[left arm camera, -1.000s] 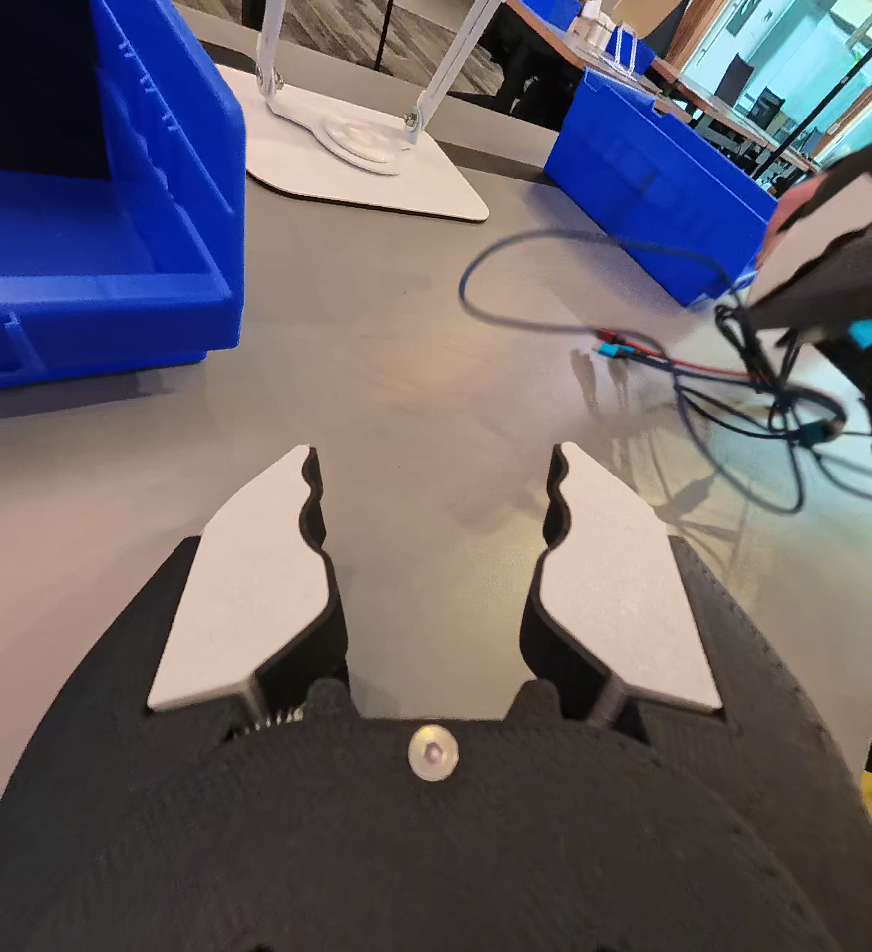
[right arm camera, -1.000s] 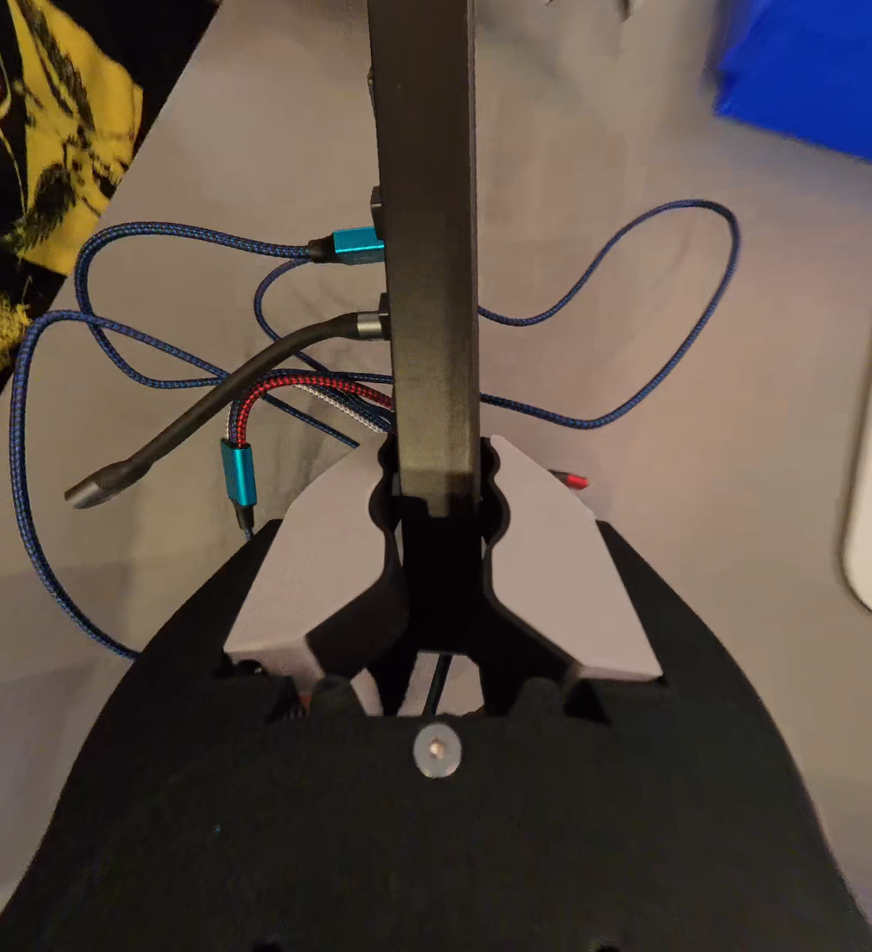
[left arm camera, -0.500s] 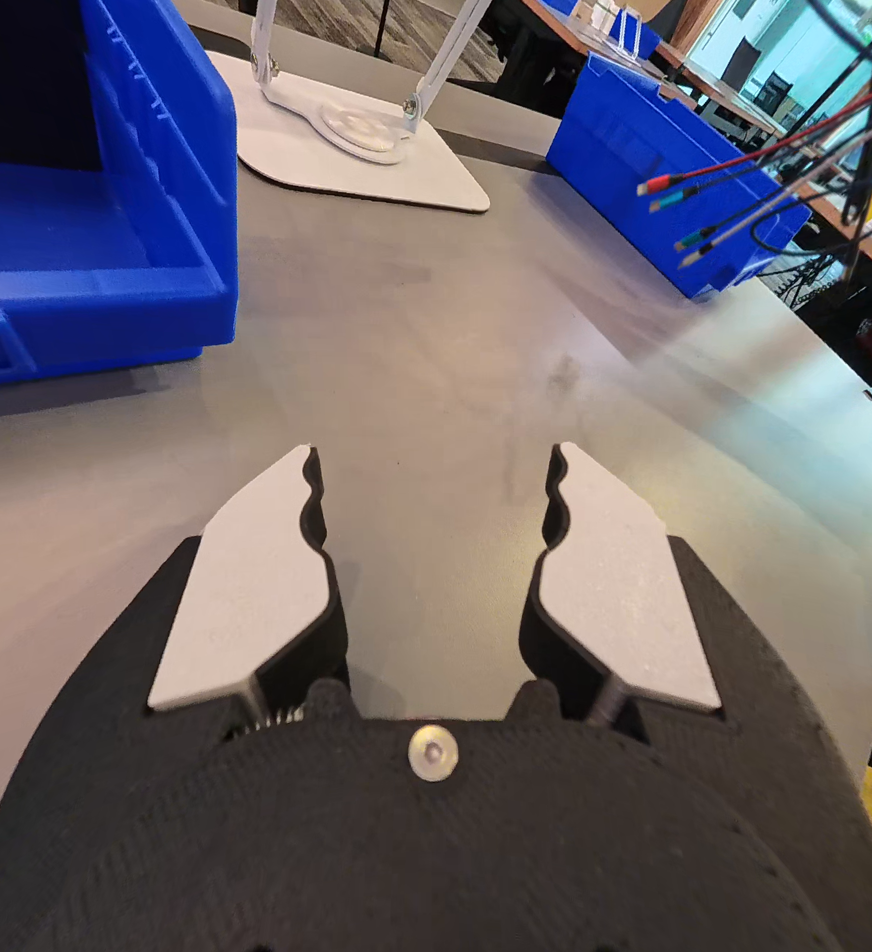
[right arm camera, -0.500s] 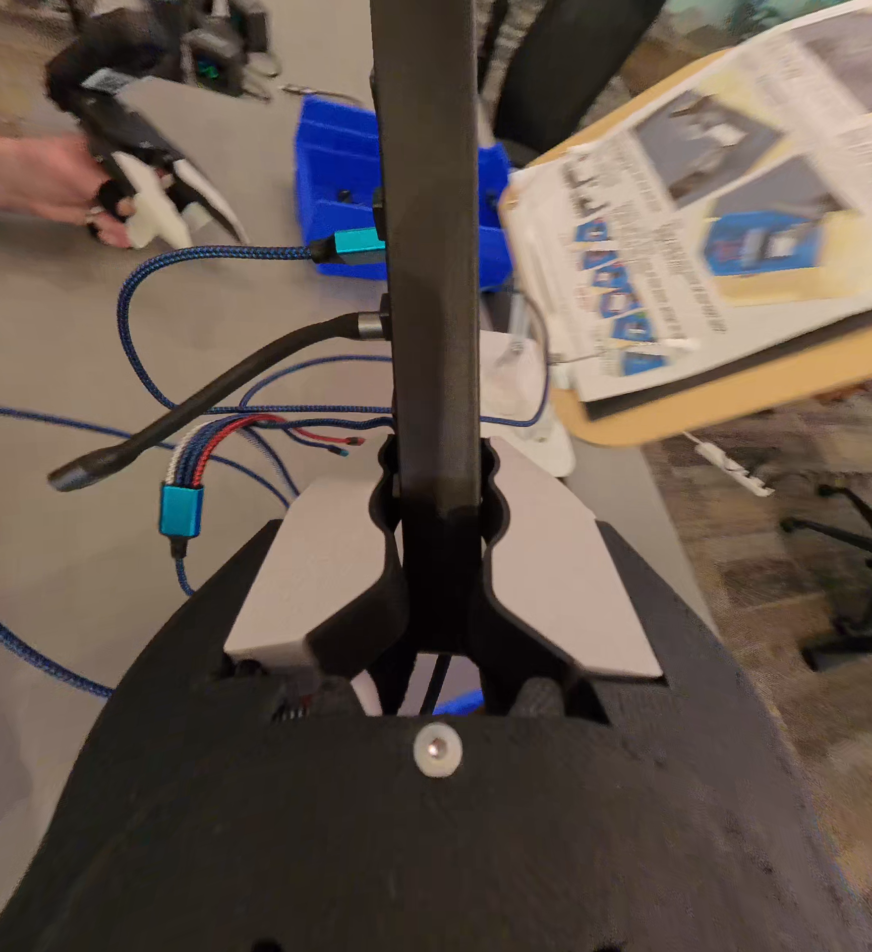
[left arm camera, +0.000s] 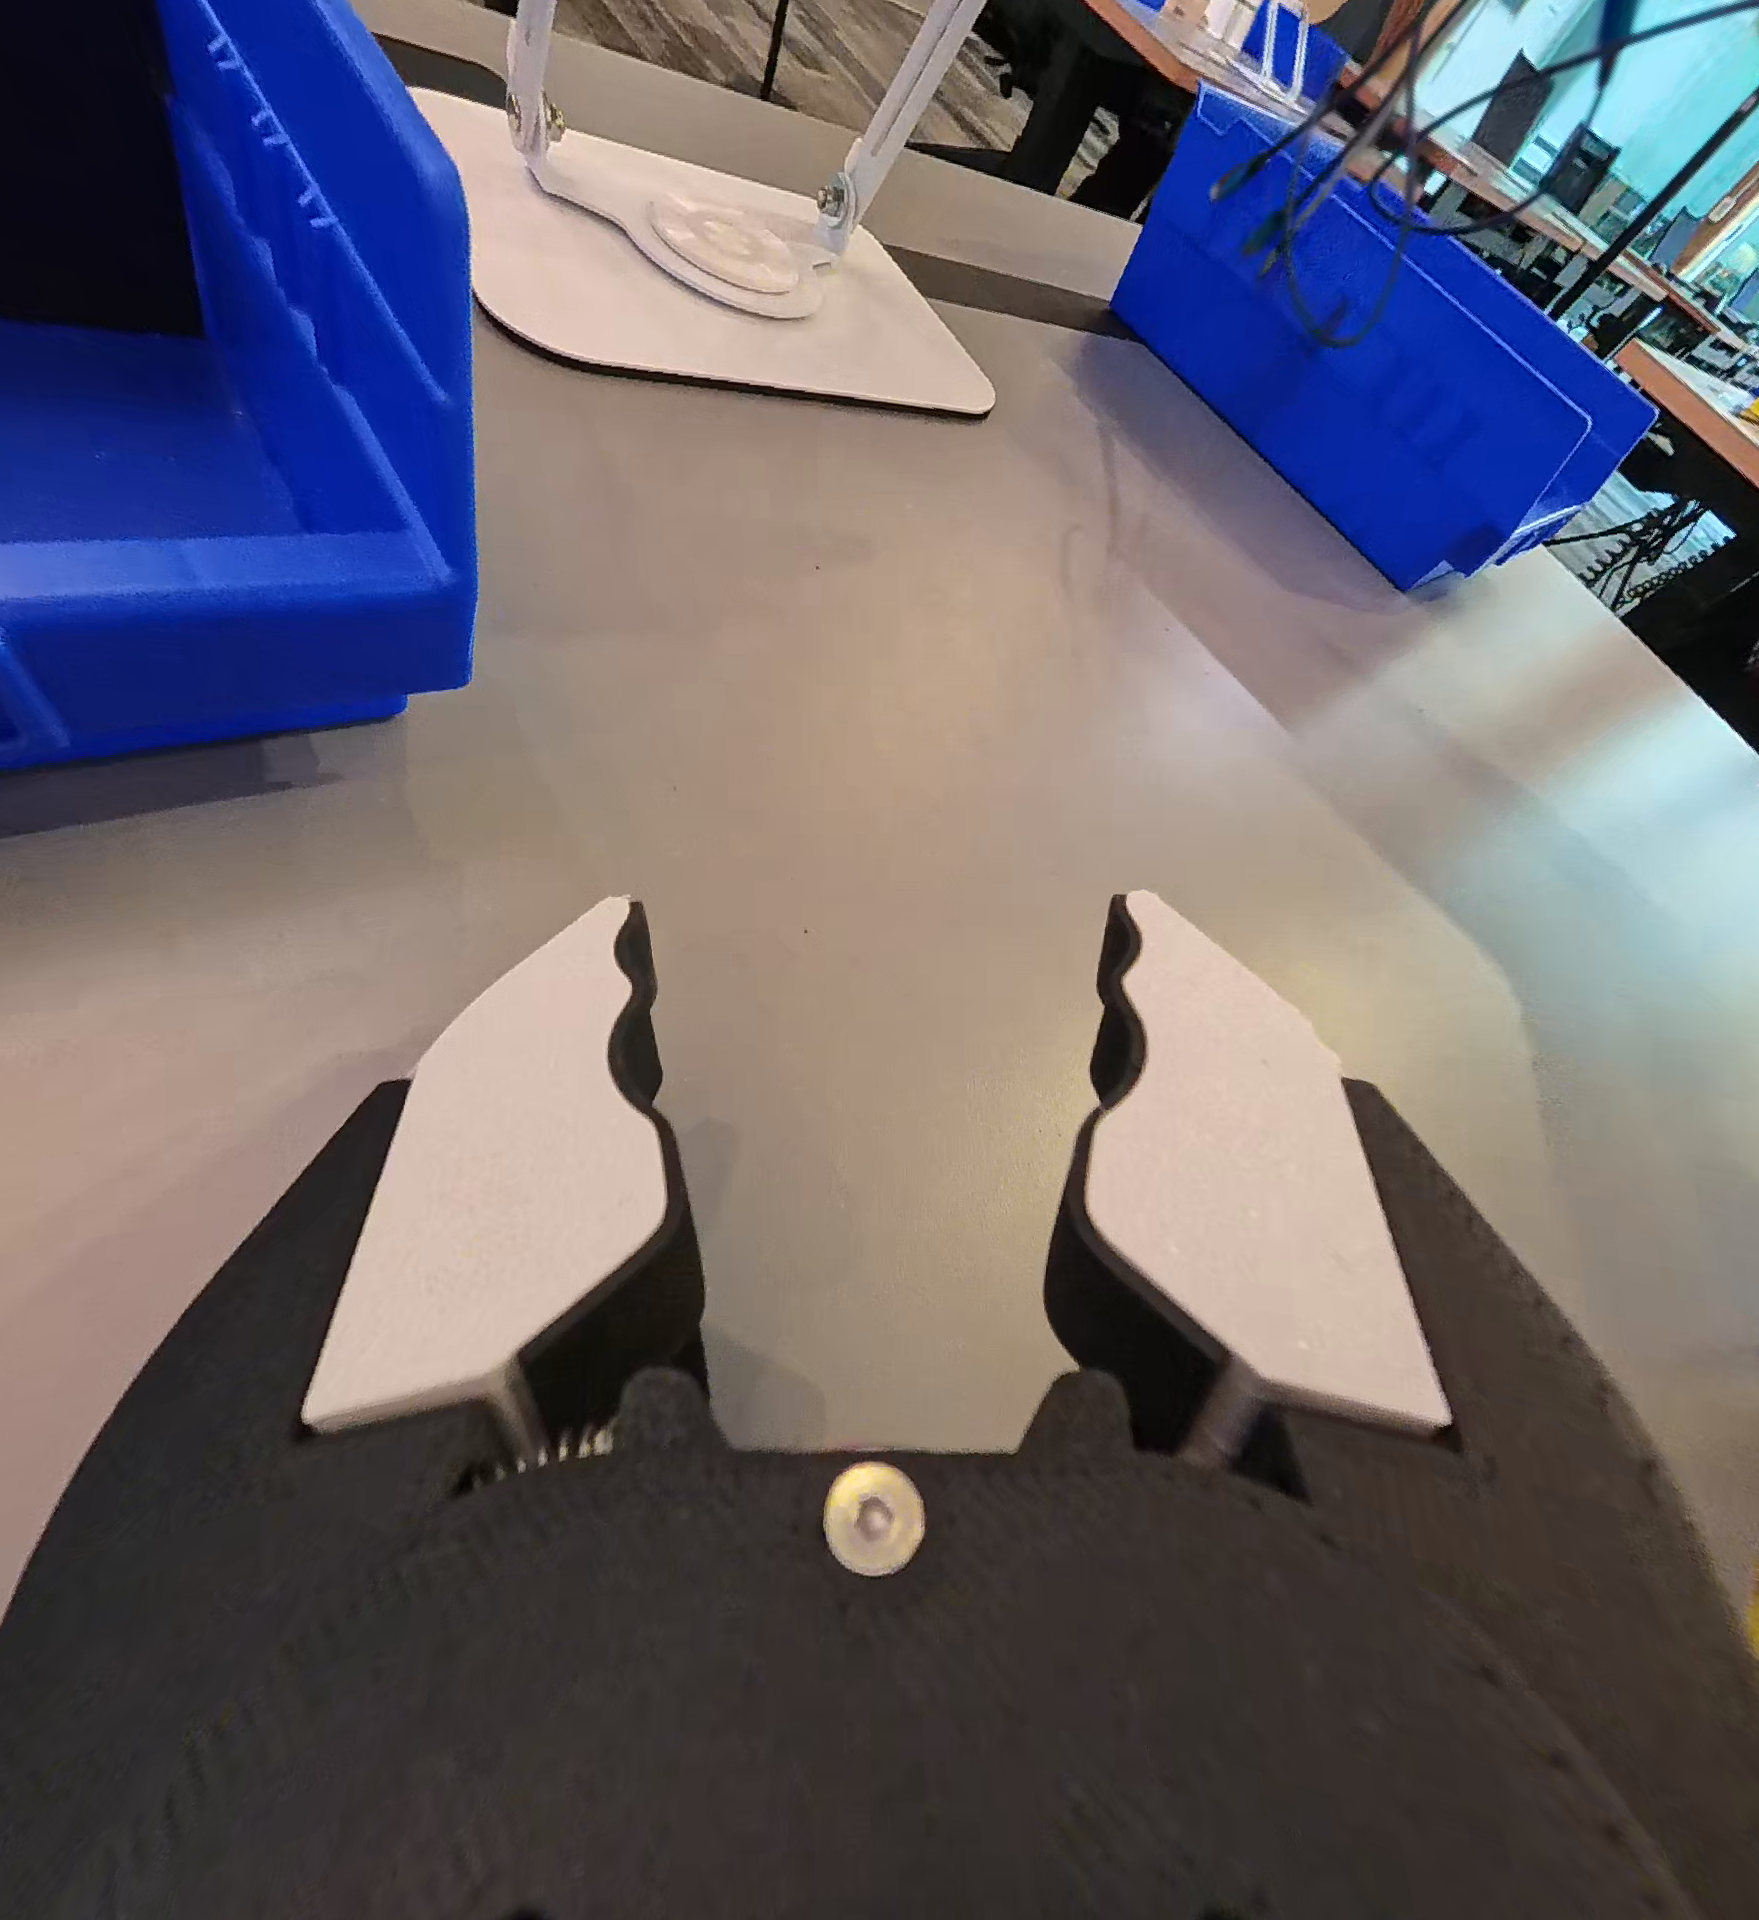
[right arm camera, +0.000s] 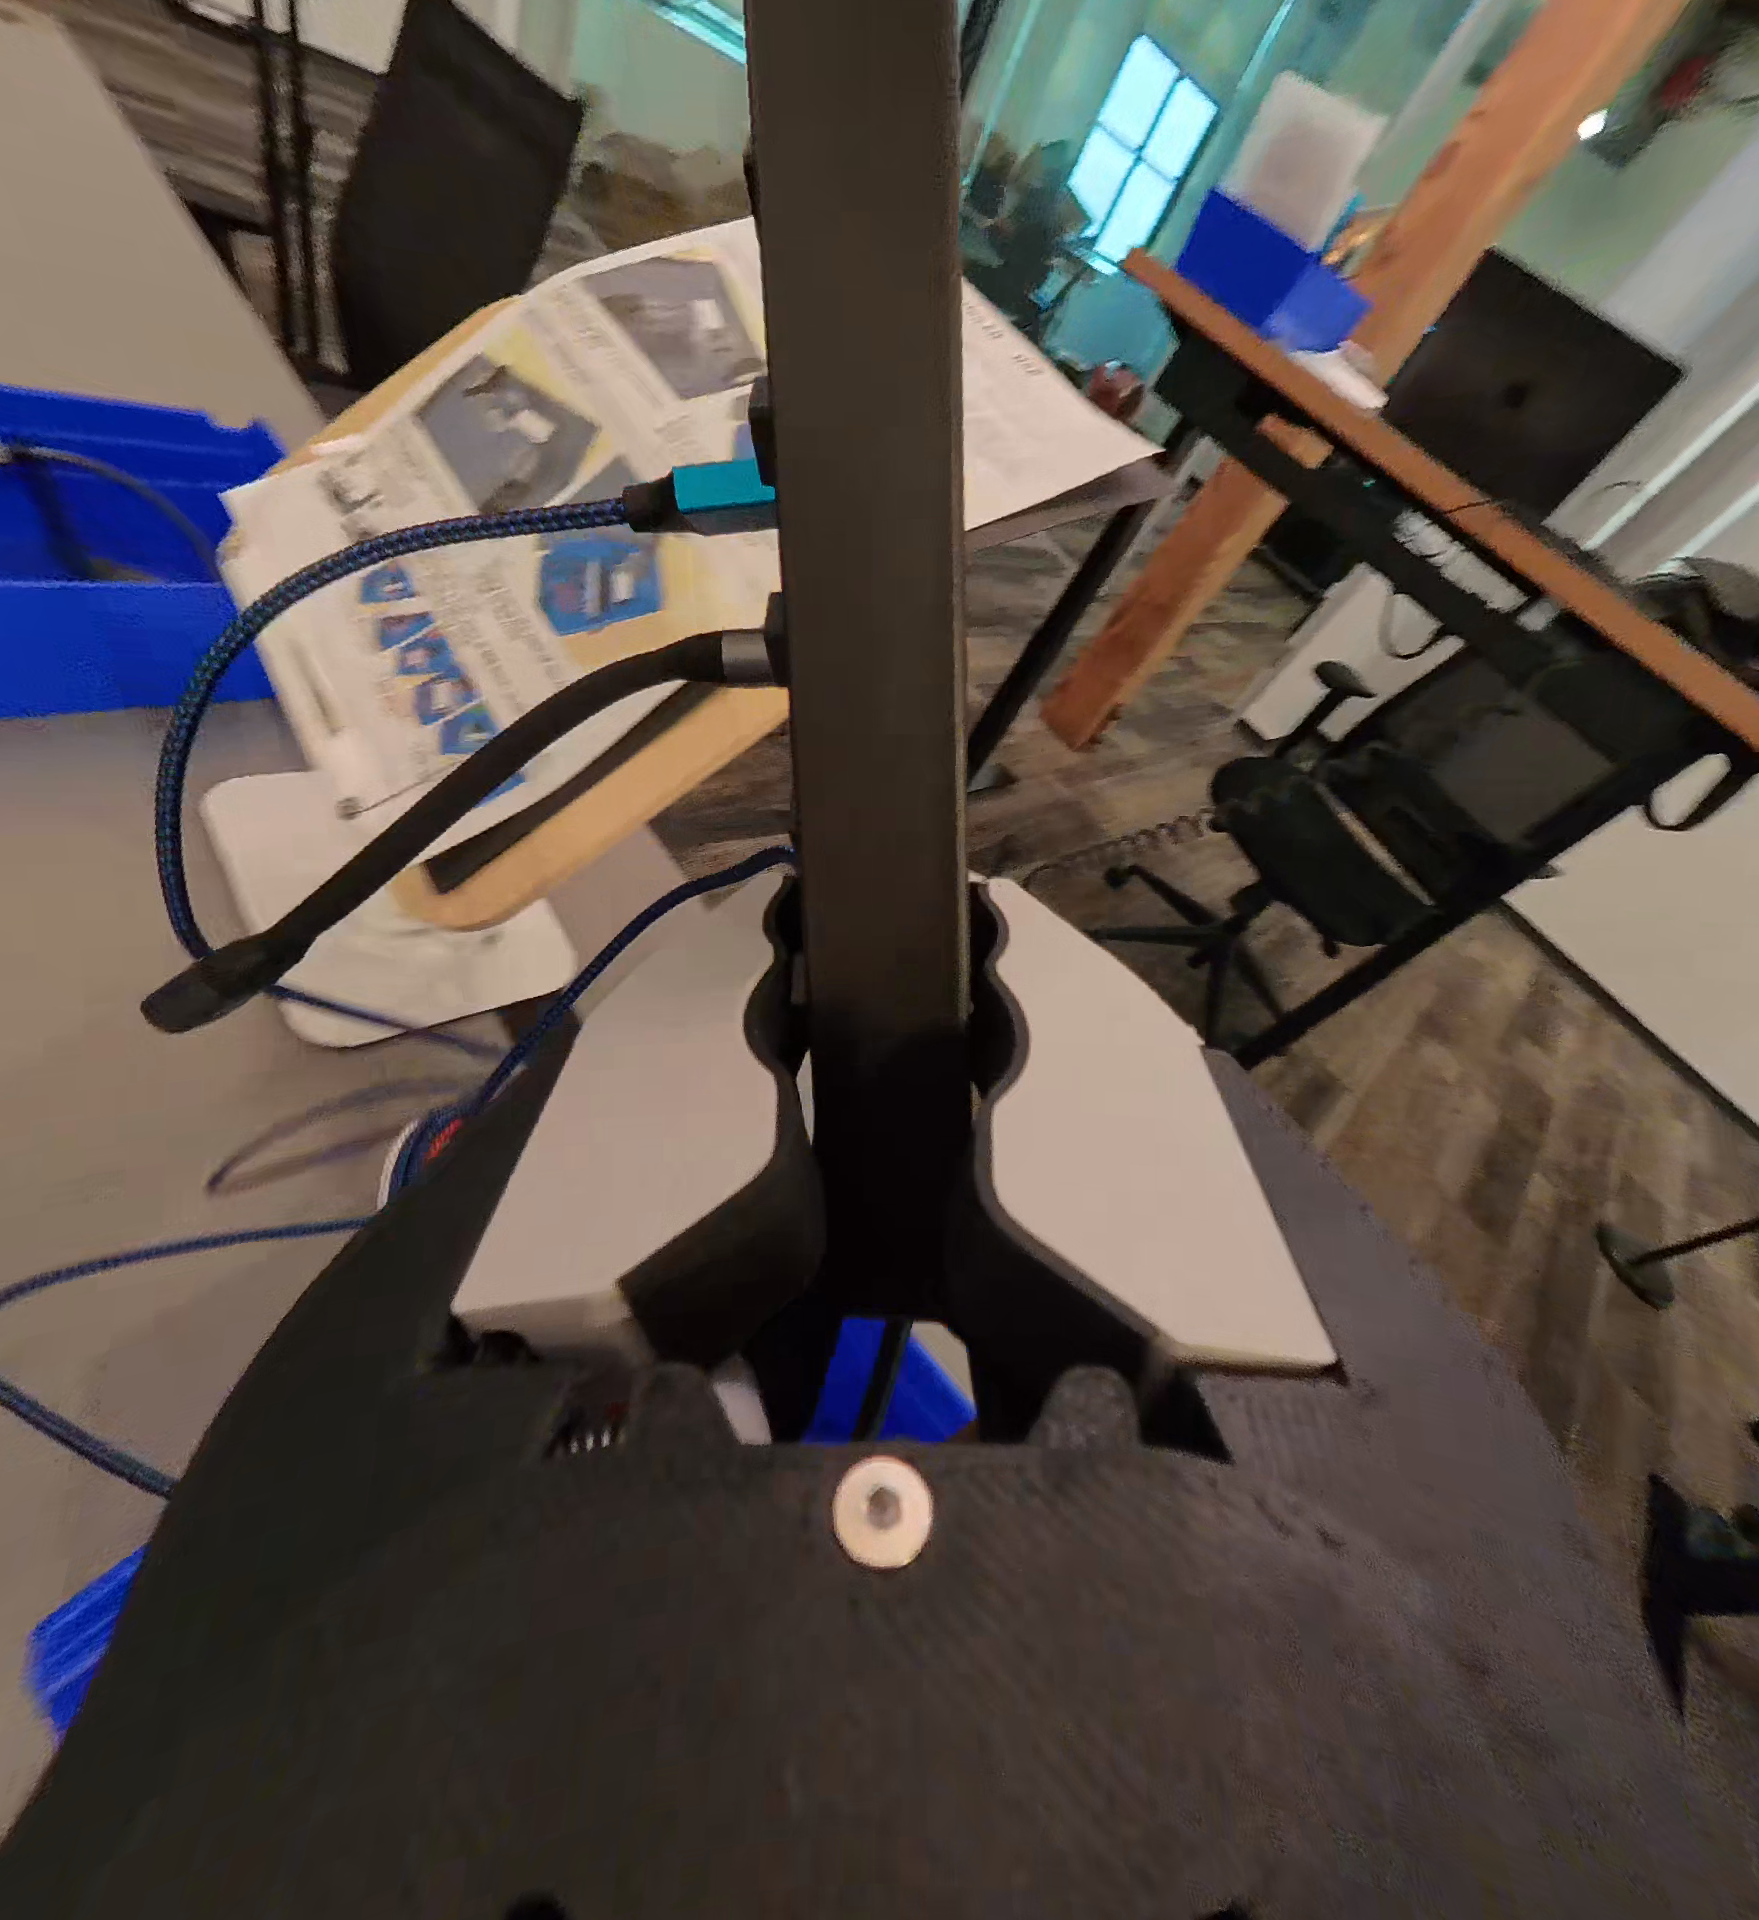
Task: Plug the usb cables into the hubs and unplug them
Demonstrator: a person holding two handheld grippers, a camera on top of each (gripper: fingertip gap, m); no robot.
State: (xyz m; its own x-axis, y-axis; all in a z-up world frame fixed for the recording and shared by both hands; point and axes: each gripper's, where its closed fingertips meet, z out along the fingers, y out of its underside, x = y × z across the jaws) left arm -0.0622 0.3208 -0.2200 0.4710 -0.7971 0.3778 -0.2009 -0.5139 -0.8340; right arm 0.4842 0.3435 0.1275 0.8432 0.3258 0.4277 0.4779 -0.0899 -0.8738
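Note:
My right gripper (right arm camera: pixel 880 904) is shut on a long dark USB hub (right arm camera: pixel 854 520) and holds it high above the grey table (right arm camera: pixel 44 1039). A blue braided cable (right arm camera: pixel 335 571) with a teal plug (right arm camera: pixel 719 488) and a black flexible cable (right arm camera: pixel 501 758) with a grey plug (right arm camera: pixel 740 660) sit in the hub's left side. More cable ends hang below it. In the left wrist view the dangling cables (left arm camera: pixel 1301 208) show at the top right. My left gripper (left arm camera: pixel 873 904) is open and empty, low over the bare grey table (left arm camera: pixel 854 675).
A large blue bin (left arm camera: pixel 231 416) stands at the left, another blue bin (left arm camera: pixel 1374 395) at the back right, with a white stand base (left arm camera: pixel 698 301) between them. The right wrist view shows a wooden board with a printed sheet (right arm camera: pixel 542 520), a blue bin (right arm camera: pixel 44 582) and an office chair (right arm camera: pixel 1322 852). Across from one pair of fingers to the other is roughly 65 cm.
My right gripper lifted the hub and its cables off the table and swung upward; the cables left the tabletop and now hang in the air. My left gripper stayed open and nearly still.

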